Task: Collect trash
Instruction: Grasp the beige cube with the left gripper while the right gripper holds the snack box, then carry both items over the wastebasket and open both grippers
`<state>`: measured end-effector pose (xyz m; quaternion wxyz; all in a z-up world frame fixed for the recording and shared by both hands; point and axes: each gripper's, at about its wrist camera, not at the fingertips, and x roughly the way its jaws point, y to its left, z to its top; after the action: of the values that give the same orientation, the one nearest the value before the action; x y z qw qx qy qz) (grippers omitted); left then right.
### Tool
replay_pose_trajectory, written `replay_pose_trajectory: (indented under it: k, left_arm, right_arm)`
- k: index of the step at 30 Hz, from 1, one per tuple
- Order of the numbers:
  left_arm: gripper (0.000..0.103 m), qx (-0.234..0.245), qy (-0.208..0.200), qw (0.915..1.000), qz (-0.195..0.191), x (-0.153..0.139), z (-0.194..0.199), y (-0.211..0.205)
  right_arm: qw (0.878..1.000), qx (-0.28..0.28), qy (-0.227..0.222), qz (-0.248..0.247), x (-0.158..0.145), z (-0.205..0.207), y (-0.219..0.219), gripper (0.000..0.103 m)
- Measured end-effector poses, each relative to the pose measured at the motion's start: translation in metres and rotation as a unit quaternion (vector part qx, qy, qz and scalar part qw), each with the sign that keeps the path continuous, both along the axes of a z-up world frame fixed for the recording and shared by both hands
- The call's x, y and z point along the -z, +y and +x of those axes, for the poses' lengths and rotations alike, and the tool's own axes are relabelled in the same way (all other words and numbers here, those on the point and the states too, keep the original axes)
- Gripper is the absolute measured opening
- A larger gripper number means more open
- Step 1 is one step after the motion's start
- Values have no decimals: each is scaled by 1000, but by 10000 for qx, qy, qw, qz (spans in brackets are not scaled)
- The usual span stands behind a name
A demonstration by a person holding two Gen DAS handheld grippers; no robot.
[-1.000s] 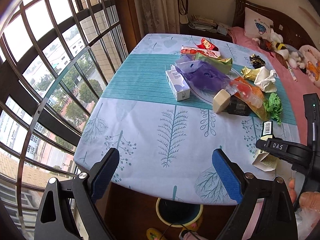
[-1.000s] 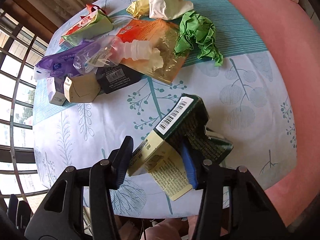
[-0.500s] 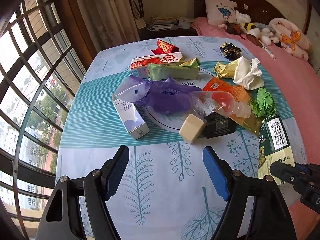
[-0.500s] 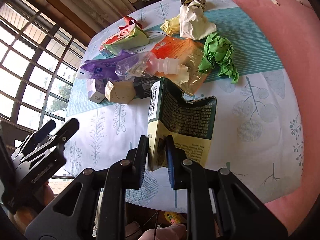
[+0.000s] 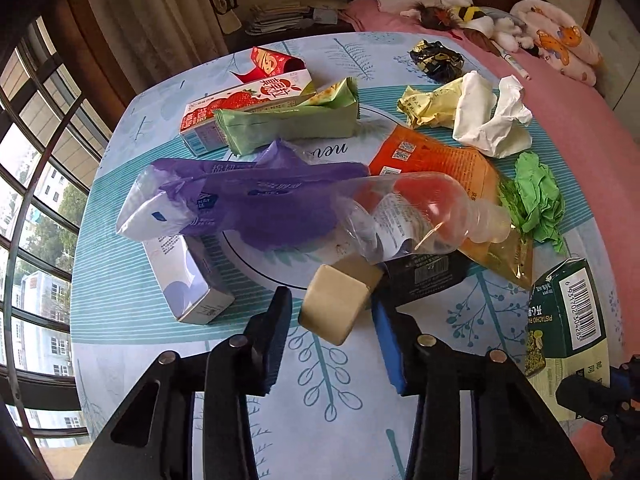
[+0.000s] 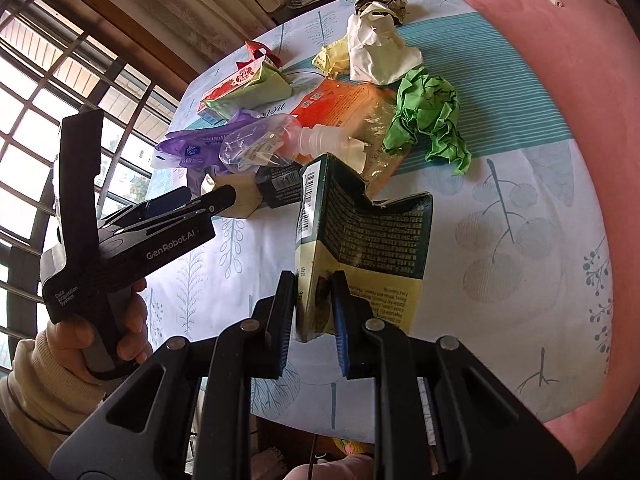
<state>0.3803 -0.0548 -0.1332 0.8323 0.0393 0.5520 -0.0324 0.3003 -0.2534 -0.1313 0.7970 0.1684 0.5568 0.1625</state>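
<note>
1. Right now the left gripper (image 5: 330, 314) sits low-centre in the left wrist view, jaws closing w/ a small beige box (image 5: 338, 306) between them; pads not yet pressing, a gap shows on both sides.
2. Right gripper (image 6: 314, 312), lower centre of the right wrist view, jaws narrow & clamped on a flattened green carton (image 6: 360, 240); carton stands up from the pads, creased down the middle.
3. Carton: dark green top w/ fine white print, pale yellow bottom, barcode strip on its left edge. In the left wrist view it reads "PISTACHIO" at far right (image 5: 568, 312).
4. Beige box: plain cardboard, blunt corners, no print visible; touches a black box (image 5: 428, 276) w/ barcode, just right of it.
5. Above them: clear crumpled plastic bottle (image 5: 420, 216) lying on its side, over an orange foil pouch (image 5: 436, 160) w/ QR codes.
6. Left-centre: purple plastic wrapper (image 5: 248, 204), soft & wrinkled; below it a white/lilac carton (image 5: 188, 284).
7. Upper centre: strawberry drink carton (image 5: 240, 104) w/ red Chinese characters, a pale green snack bag (image 5: 288, 124) laid on it, a red packet (image 5: 272, 62) behind.
8. Upper right: yellow wrapper (image 5: 428, 104), crumpled white paper (image 5: 492, 120), black-gold foil ball (image 5: 436, 60); green crumpled paper (image 5: 536, 196) at right.
9. Tablecloth (image 5: 320, 400): pale blue, teal stripes, tree prints.
10. Left side of the right wrist view: a hand (image 6: 120, 332) in a cream sleeve grips the left tool; its body reads "GenRobot.AI", "Data Acquisition System".
</note>
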Motion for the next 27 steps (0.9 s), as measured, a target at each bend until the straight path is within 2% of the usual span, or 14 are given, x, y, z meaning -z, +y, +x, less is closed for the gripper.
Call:
replay_pose_trajectory:
  k: [5, 13, 19, 23, 27]
  left_arm:
    - [26, -85, -68, 9999, 64, -3, -8, -1]
    - [25, -112, -184, 9997, -64, -29, -56, 12]
    - [25, -29, -283, 9989, -361, -60, -120, 27]
    - [25, 97, -321, 9982, -507, -78, -176, 36]
    - [25, 195, -281, 9976, -606, -85, -233, 47]
  right_arm:
    - [10000, -49, 20, 27, 1, 0, -1, 15]
    - [9999, -61, -71, 66, -9, -11, 5, 15]
    - [9998, -5, -149, 151, -24, -44, 18, 15]
    - [9996, 20, -169, 223, -34, -79, 32, 15]
    - [9996, 18, -115, 266, -38, -123, 50, 15]
